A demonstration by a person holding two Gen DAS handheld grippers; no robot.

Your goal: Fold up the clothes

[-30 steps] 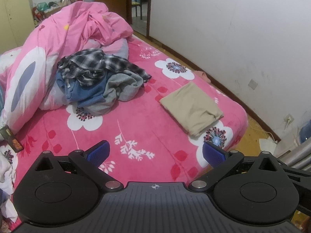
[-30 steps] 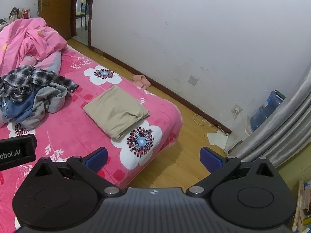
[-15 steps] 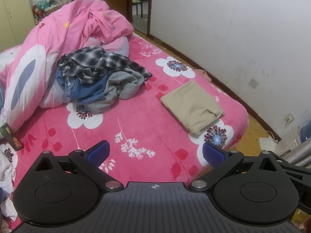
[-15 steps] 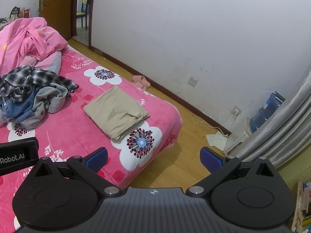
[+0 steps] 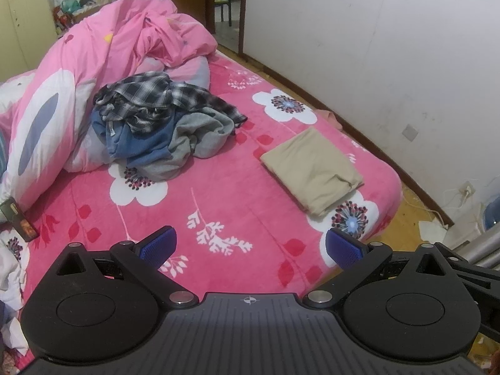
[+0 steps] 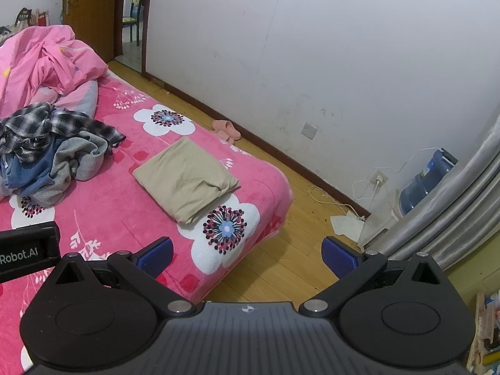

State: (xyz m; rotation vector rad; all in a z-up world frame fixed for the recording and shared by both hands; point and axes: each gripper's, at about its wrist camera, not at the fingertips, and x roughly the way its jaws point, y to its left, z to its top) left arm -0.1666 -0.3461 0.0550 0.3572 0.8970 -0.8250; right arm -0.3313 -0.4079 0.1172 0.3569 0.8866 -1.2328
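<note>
A folded beige garment [image 5: 312,168] [image 6: 186,178] lies flat near the bed's foot corner. Further up the bed sits a heap of unfolded clothes [image 5: 162,125] [image 6: 53,153]: a plaid shirt on top of blue and grey pieces. My left gripper [image 5: 251,247] hovers open above the pink floral bedspread [image 5: 225,212], short of both. My right gripper [image 6: 247,254] is open too, over the bed's foot edge and the wooden floor. Nothing is held between either pair of blue pads. The left gripper's body [image 6: 28,250] shows at the right wrist view's left edge.
A crumpled pink duvet [image 5: 103,62] fills the head of the bed. A small dark box [image 5: 18,218] lies at the left bed edge. Pink slippers [image 6: 226,129], a wall, a cable and socket [image 6: 378,178], a water jug [image 6: 428,178] and a grey curtain [image 6: 453,212] border the right.
Both views have drifted slightly; the clothes heap and beige garment sit a little lower in the left wrist frame. Both grippers stay open and nothing on the bed has moved.
</note>
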